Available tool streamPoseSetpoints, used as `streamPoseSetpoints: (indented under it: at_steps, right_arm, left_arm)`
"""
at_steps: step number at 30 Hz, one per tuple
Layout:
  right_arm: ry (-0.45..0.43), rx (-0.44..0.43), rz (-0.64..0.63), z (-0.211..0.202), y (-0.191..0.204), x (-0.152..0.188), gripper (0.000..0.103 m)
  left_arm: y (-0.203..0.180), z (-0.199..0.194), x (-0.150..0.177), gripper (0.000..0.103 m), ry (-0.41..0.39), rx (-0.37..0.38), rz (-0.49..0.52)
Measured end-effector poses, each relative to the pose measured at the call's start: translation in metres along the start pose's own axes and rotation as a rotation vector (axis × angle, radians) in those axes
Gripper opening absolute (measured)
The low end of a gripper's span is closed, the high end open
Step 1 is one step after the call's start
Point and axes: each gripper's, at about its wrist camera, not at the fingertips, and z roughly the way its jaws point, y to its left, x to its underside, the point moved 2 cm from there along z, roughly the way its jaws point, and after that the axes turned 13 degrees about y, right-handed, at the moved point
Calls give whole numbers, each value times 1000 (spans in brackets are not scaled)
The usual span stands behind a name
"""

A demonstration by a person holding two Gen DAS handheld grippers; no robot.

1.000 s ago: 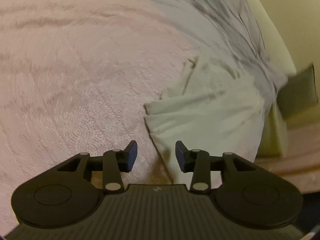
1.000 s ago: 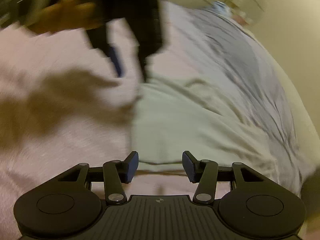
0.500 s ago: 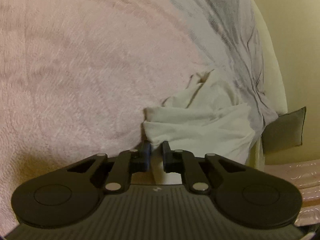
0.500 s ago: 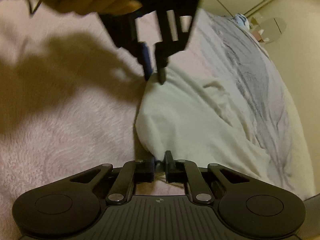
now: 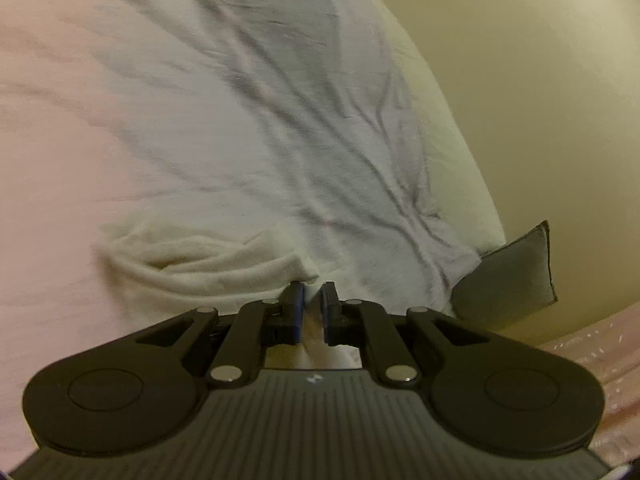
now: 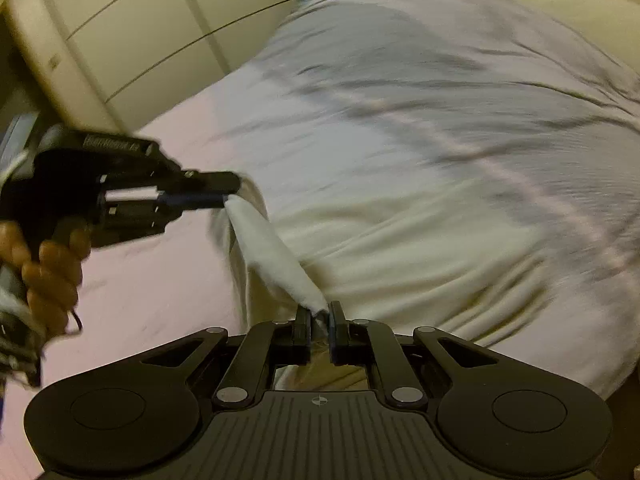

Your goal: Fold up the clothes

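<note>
Two grippers pinch the same white garment [image 6: 400, 248], which lies on a bed among pink and grey covers.

Far left in the right wrist view, a person's hand [image 6: 48, 264] wraps the handle of the left gripper [image 6: 228, 196]. Its fingers [image 6: 216, 179] point rightward and are drawn narrow onto a corner of the white cloth. From that corner a taut, raised edge of the garment runs down and to the right, straight to the right gripper [image 6: 319, 320], whose fingers [image 6: 301, 326] are closed to a narrow gap with the cloth's other corner caught between them. Right of this edge the rest of the garment spreads flat and creased over the grey duvet [image 6: 440, 100]. The pink blanket [image 6: 152, 292] covers the bed to the left, under the left gripper. Cream wardrobe doors [image 6: 132, 40] stand beyond the bed at upper left.

In the left wrist view, the pink blanket [image 5: 52, 140] fills the left side. The white garment [image 5: 208, 264] lies bunched in folds at lower centre, and a fold of it passes between the left gripper [image 5: 312, 300] fingers [image 5: 296, 304], which sit narrow around it. To the right, the wrinkled grey duvet [image 5: 288, 100] runs up the bed, and past its edge a dark grey cushion [image 5: 508, 276] stands against a pale wall [image 5: 540, 80].
</note>
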Motion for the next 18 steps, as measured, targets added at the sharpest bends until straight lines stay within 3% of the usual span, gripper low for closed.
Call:
streamPoseSetpoints:
  at_steps: [3,5,7,10,11,14,15,16,17,18]
  right_arm:
    - [39,-18,108,3,-63,-15,7]
    - [111,-43,193,21,-102,-22,7]
    - [158,-117,242,28,-126,-29,7]
    - [152,-207,215,17,-132,-37,36]
    - [141,-224,201,12,-132,-37,50]
    - [165,-269,214,22,-138,-38,53]
    - [185,-270,218,28,-138,-37,51]
    - [195,-258,209,33,-137,-36,40]
    - [204,-224,193,36,-135,-38,9]
    - [213,-182,175,38,-132,-42,4]
  left_arm:
    - [-18,43,-7,14,-9,-15,-41]
    - [-30,71,-12,14,-14,-25,-68]
    - [-25,65,-3,16,-34,-74,-104]
    - [-13,51,10,16,-43,-130,-138]
    - [-9,46,15,17,-46,-149,-149]
    - [3,31,28,18,-54,-205,-182]
    - [7,26,32,19,-57,-223,-193]
    - [11,21,36,19,-59,-242,-204]
    - [15,16,41,18,-62,-260,-215]
    - [17,16,43,18,-60,-262,-220]
